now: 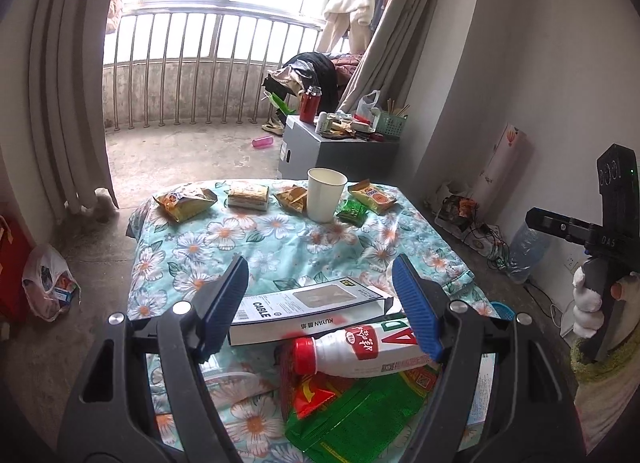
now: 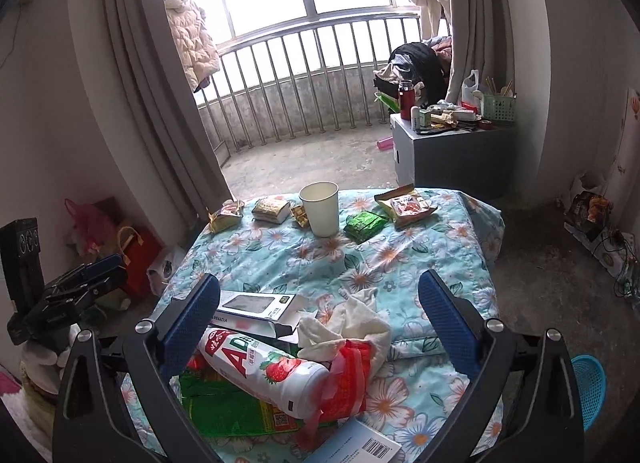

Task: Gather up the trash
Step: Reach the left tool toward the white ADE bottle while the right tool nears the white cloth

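Open cloth [image 2: 320,263] between trash clusters

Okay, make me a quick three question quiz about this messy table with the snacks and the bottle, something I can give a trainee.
1. True or false: the paper cup stands upright at the far end of the table.
2. What lies directly under the white drink bottle near the claws?
A. a green wrapper
B. a plate
C. a towel
3. Fill in: both the left claw and the right claw are ____, holding nothing.

Key
1. True; it stands among the snack packets.
2. A; the bottle lies on its side across the green wrapper, next to the cable box.
3. open
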Available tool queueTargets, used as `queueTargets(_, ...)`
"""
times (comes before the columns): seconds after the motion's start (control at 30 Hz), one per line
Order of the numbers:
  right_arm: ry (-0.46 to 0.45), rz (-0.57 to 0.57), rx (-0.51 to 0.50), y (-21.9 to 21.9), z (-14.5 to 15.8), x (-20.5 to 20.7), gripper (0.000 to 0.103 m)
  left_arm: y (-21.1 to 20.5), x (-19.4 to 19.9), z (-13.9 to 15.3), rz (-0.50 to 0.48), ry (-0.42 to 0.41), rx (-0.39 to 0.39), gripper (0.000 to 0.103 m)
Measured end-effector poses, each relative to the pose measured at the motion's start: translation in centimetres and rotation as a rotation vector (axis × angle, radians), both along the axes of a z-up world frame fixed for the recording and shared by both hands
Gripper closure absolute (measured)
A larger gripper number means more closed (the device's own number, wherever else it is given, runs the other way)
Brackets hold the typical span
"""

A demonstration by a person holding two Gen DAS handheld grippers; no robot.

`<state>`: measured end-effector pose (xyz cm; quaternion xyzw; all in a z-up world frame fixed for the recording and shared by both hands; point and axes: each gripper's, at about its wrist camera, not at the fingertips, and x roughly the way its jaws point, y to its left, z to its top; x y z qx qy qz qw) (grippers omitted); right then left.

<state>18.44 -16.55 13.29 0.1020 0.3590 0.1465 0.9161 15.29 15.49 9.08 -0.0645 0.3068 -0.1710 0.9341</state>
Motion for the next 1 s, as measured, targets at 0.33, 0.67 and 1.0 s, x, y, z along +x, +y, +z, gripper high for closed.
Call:
queueTargets(0.33,0.245,0.031,0.271,-2.9,-6.6,3.9,0.007,1.9,1.4,-1.8,0.063,0.053,0.025,0.033)
queueTargets(0.67,0.389,0.000,0.357,-4.7,-12.1,6.5,0.009,3.0,3.0,-4.4,0.096,0.114,0.021,0.033)
queueTargets(1.0,0.524,-0.039,0.385,-5.4,-17.2,9.1,0.028,0.0,3.6,-4.9,-0.008,0.100,0.007,0.033)
